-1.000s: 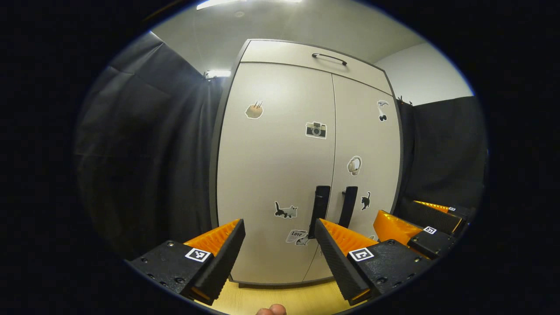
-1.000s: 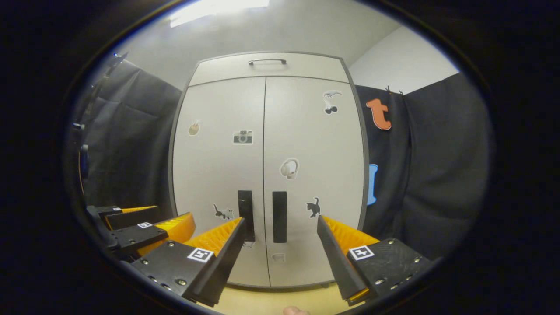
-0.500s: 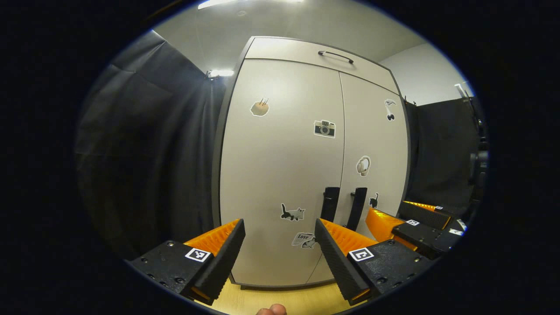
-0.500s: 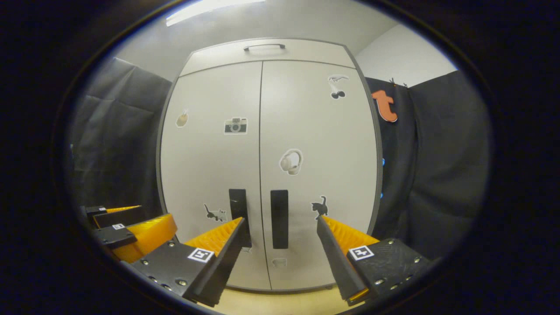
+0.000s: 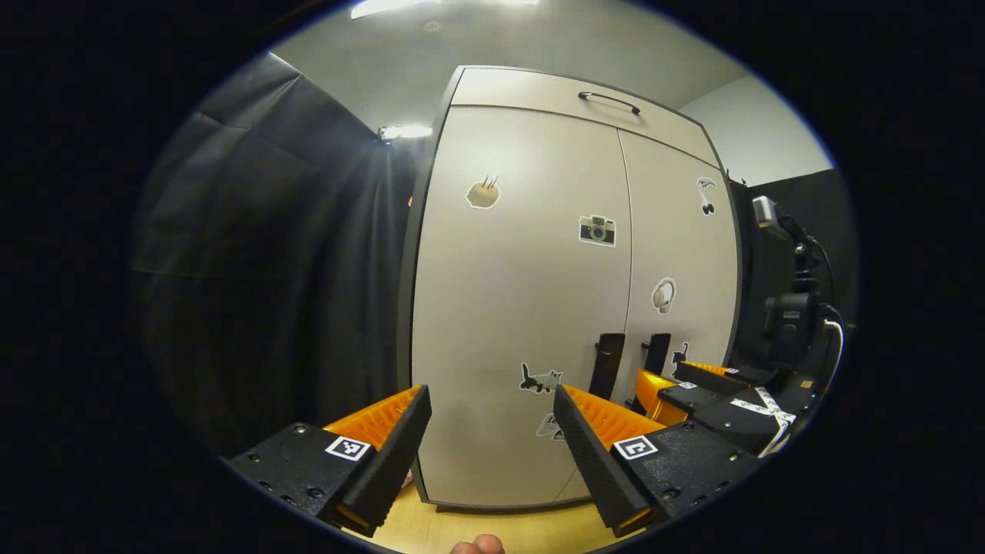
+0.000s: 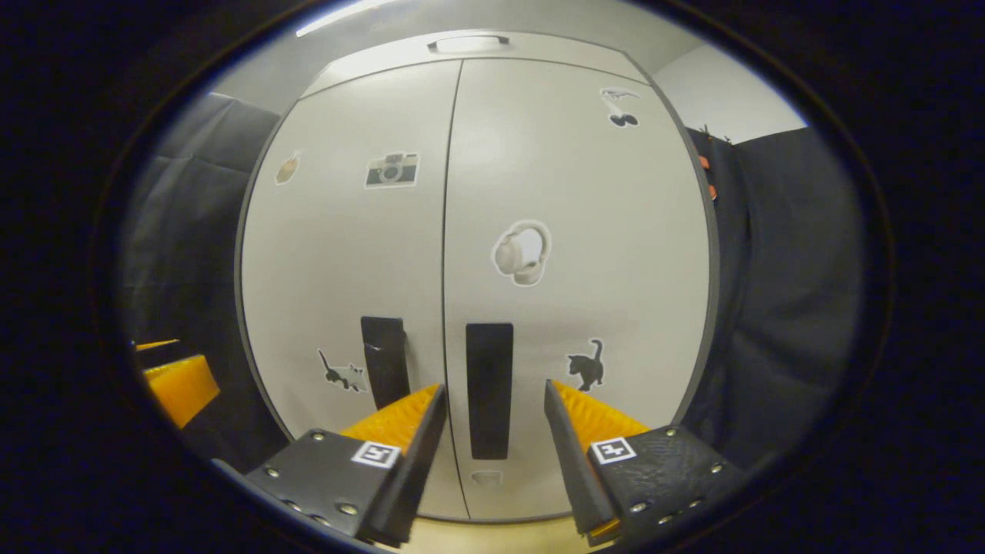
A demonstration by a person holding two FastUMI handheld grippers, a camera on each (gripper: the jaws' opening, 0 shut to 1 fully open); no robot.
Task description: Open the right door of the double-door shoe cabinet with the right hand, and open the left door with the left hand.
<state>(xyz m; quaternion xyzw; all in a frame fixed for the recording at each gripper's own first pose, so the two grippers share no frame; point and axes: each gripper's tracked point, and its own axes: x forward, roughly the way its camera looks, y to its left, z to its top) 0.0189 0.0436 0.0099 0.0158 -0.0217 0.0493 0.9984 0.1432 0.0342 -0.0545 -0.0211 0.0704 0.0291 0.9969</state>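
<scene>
The pale grey shoe cabinet has both doors shut. In the right gripper view, the right door point(image 6: 577, 231) carries a black vertical handle point(image 6: 489, 388), and the left door point(image 6: 346, 246) has its own handle point(image 6: 385, 362). My right gripper point(image 6: 492, 400) is open, close to the cabinet, and the right handle shows between its fingers. In the left gripper view my left gripper point(image 5: 490, 396) is open and stands back from the left door point(image 5: 523, 292), with its handle point(image 5: 608, 365) off to the right. The right gripper point(image 5: 677, 378) sits by the right handle point(image 5: 656, 352).
A top drawer with a bar handle point(image 5: 608, 101) sits above the doors. Black curtain point(image 5: 269, 269) hangs on both sides of the cabinet. Light wooden floor point(image 5: 492, 527) runs under it. A fingertip point(image 5: 477, 545) shows at the bottom edge.
The right gripper has moved in towards the cabinet, so the right handle looms larger between its fingers, whose gap has narrowed a little. In the left gripper view the cabinet has slid right.
</scene>
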